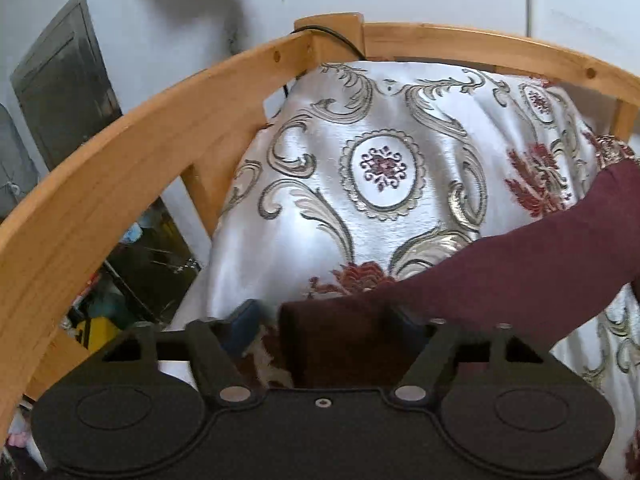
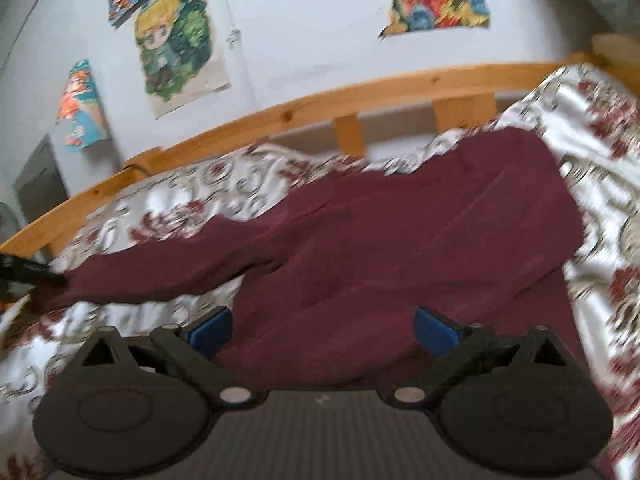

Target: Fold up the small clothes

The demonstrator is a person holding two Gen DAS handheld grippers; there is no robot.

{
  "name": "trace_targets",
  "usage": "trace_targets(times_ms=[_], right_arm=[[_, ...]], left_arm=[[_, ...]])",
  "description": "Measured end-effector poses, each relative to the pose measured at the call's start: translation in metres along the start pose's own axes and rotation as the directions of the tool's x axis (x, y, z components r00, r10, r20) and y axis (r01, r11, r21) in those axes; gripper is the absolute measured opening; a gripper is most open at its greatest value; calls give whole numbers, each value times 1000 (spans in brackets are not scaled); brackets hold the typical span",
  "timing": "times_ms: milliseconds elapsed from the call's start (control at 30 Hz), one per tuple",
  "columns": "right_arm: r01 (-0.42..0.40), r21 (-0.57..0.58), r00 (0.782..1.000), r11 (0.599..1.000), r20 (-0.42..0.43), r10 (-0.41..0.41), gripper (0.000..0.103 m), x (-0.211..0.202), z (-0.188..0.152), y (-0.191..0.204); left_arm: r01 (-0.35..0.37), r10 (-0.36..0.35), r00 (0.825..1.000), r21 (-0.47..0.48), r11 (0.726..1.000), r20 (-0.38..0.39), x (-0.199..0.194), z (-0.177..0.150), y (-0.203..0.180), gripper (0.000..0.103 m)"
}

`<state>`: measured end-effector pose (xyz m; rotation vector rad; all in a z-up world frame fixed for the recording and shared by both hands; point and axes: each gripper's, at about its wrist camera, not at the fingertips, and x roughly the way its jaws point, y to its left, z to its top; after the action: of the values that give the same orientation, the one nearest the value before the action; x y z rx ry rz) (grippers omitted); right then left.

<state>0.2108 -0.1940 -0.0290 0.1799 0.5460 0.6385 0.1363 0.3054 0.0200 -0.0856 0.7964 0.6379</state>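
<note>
In the left wrist view, a curved pale-wood bed rail runs up the far left of the left claw, with a dark grey panel on the wall beyond it. Ahead of the claw spreads a white satin bedspread with grey scrolls and dark red flowers. The claw's jaws stand partly apart, and the end of a long sleeve of the dark maroon knit garment lies between them; whether the pads press on the cloth cannot be told, as the blue pads are mostly hidden behind it. The sleeve stretches away to the claw's right.

In the right wrist view, the same sleeve tip reaches far left of the right claw, where the dark tip of the left claw meets it at the picture's edge. Colourful cartoon posters hang on the wall ahead and left. The right claw is spread wide, its blue pads clear of the cloth, the maroon body lying directly ahead between and beyond them.
</note>
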Motion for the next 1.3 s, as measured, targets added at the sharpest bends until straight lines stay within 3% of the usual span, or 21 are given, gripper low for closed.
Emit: trace_targets(times_ms=[67, 100, 133, 333, 400, 500, 567, 667, 767, 867, 967, 1067, 1167, 1267, 1300], right_arm=[[-4, 2, 1000, 1000, -1, 4, 100, -4, -6, 2], [1, 3, 1000, 1000, 4, -1, 101, -5, -9, 2], [5, 8, 1000, 1000, 10, -5, 101, -7, -10, 1], [-6, 73, 1000, 997, 22, 4, 101, -9, -22, -13], [-4, 70, 1000, 998, 28, 2, 101, -12, -22, -17], [-15, 72, 999, 997, 40, 12, 101, -17, -19, -21], [-21, 72, 999, 997, 45, 17, 101, -20, -18, -23], [-23, 73, 999, 997, 42, 20, 101, -27, -13, -29], [-4, 74, 1000, 997, 29, 2, 101, -35, -5, -37], [41, 67, 999, 997, 1, -41, 101, -43, 2, -51], [44, 64, 998, 997, -36, -42, 103, -50, 5, -71], [56, 30, 996, 998, -75, -53, 103, -54, 6, -85], [66, 13, 994, 998, -89, -64, 103, -53, 4, -96], [50, 73, 992, 996, -116, -41, 103, -48, -2, -110], [39, 93, 992, 995, -126, -27, 103, -45, -4, -113]], left_arm=[[-30, 30, 1000, 44, 999, 4, -2, 1, -7, 33], [-41, 41, 999, 61, 997, 2, -4, 1, -8, 12], [-42, 43, 999, 71, 997, -7, -6, 2, -11, 8], [-46, 44, 998, 44, 998, 53, -51, 18, -21, 4], [-8, 7, 997, 21, 1000, 78, -78, 33, -30, 4], [107, -108, 984, 18, 994, 143, -125, 58, -55, 4], [203, -208, 958, 45, 978, 198, -155, 73, -81, 4], [362, -377, 893, 105, 926, 244, -193, 89, -126, 4], [477, -522, 815, 219, 851, 252, -214, 93, -187, 4], [576, -635, 749, 287, 765, 191, -212, 89, -253, 4], [633, -695, 712, 336, 697, 99, -198, 72, -315, 4], [674, -723, 691, 358, 646, 3, -175, 49, -368, 4], [712, -745, 665, 353, 607, -61, -151, 28, -403, 4], [737, -757, 643, 360, 572, -114, -131, 10, -428, 6], [742, -757, 640, 360, 565, -131, -124, 8, -433, 11]])
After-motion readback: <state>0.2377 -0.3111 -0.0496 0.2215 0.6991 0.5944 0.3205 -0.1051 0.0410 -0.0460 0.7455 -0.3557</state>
